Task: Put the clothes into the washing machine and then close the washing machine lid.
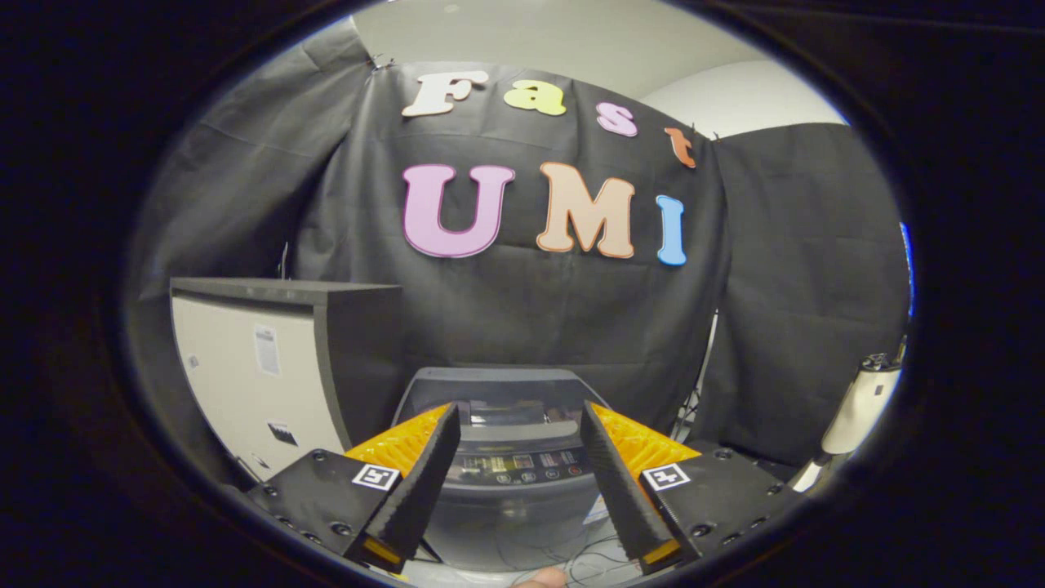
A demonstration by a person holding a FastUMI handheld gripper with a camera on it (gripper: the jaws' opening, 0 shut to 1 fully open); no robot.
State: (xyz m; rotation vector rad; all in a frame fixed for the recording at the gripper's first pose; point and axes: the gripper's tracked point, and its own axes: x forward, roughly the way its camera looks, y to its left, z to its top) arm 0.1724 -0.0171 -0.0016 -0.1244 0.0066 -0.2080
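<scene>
A small grey top-loading washing machine (506, 523) stands just ahead of me, against the black cloth wall. Its control panel (516, 467) faces me between my fingers. Behind the panel the dark-windowed lid (504, 390) looks raised, its rounded top edge toward the wall. My gripper (519, 410) is open, with a wide gap and nothing held. Its fingertips frame the lid and panel and are apart from the machine. The tub's inside is hidden from here.
A tall pale cabinet with a dark top (245, 367) stands left of the washing machine, close beside it. A white rounded object (857, 408) is at the far right. Thin cables (588, 555) lie below the machine's front, near a fingertip of a hand (540, 578).
</scene>
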